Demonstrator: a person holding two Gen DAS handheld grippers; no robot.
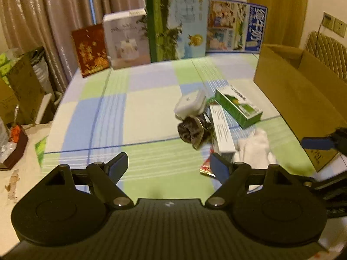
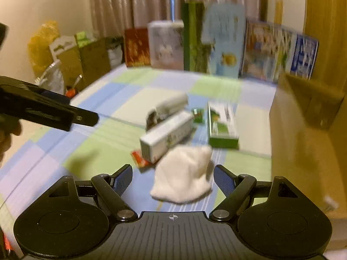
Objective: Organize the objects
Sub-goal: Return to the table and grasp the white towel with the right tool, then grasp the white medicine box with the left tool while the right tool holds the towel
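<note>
The small things lie bunched together on the checked cloth of the worktop point(image 1: 104, 117), close beside the open cardboard box point(image 1: 303, 99) on the right, which looks like the place they are meant to go; the short reach from heap to box would explain why they are gathered there. Nearest the right gripper point(image 2: 173, 179) is a white cloth point(image 2: 184, 177), slumped in a soft mound directly ahead of the spread, empty fingers point(image 2: 123, 177), so it seems the next thing to be picked. Behind it a long white carton point(image 2: 167, 136) lies aslant over a red packet point(image 2: 138, 160), with a green carton point(image 2: 221, 127) just to its right and a white case point(image 1: 190, 105) farther back, partly on a dark crumpled wrapper point(image 1: 192, 130).

The left gripper point(image 1: 169, 168) is also released and holds nothing; it hangs over bare cloth to the left of the heap, probably kept clear so the other can work. Tall boxes point(image 1: 164, 21) stand along the back edge like a wall. The right view is blurred, so fine contact cannot be judged.
</note>
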